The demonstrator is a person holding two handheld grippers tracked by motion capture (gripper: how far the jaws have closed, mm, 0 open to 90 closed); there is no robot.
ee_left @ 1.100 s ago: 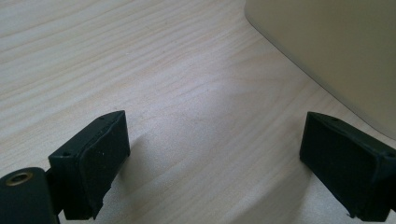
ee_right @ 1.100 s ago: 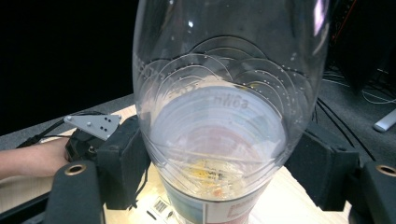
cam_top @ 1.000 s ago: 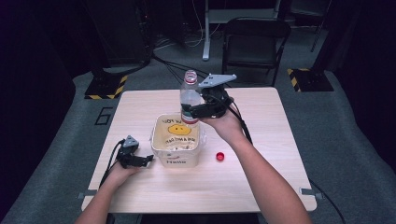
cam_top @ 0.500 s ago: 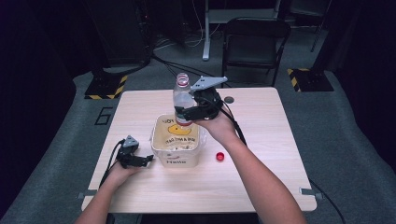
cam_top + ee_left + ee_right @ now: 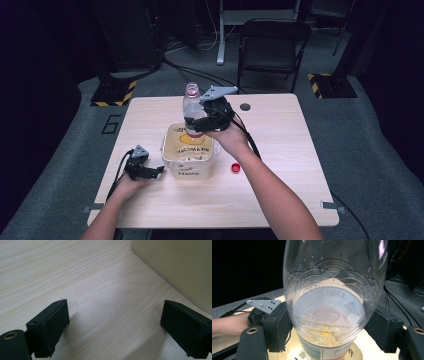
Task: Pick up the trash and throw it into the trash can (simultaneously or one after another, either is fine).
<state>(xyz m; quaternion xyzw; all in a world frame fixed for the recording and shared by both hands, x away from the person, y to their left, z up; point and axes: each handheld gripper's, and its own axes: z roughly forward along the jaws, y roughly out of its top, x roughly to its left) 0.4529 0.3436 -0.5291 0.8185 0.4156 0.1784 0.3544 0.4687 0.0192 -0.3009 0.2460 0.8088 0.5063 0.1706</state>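
Right gripper (image 5: 196, 121) clamped mid-body on uncapped clear bottle (image 5: 192, 107) held above tub (image 5: 172, 150); thin wet plastic looked light, slippery, crushable, best held at label; left gripper (image 5: 152, 172) gaped empty.

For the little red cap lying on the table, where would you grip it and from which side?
Take the red cap across its round rim from straight above: it lies low and flat on the table, apart from the tub, so a sideways approach would probably just push it.
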